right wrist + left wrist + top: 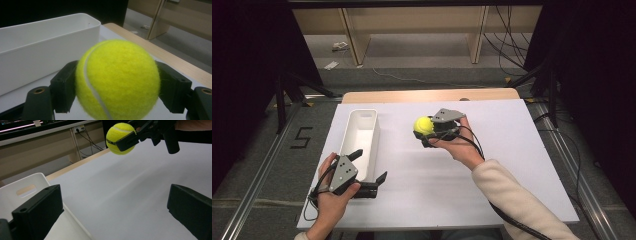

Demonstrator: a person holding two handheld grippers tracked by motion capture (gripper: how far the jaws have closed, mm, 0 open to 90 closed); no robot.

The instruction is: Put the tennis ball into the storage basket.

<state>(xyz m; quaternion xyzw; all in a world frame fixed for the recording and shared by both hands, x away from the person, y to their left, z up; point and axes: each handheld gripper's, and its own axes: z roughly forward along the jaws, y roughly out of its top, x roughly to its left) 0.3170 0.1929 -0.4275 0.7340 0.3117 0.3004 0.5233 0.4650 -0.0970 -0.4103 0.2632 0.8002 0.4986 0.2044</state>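
Note:
A yellow tennis ball (423, 125) is held above the white table, clamped between the jaws of my right gripper (427, 131). In the right gripper view the tennis ball (117, 80) sits squarely between both jaws. The left gripper view shows the same tennis ball (119, 138) in the air, up and to the right. A long white bin (360, 140) lies on the left part of the table, to the left of the ball. My left gripper (371, 167) stands open at the bin's near end, one jaw over the bin (22, 191), nothing between its fingers.
The white table top (492, 165) has a wooden strip along its far edge (427, 95). Beyond it stand wooden shelf legs (354, 35) and loose cables on the floor. Dark curtains flank both sides.

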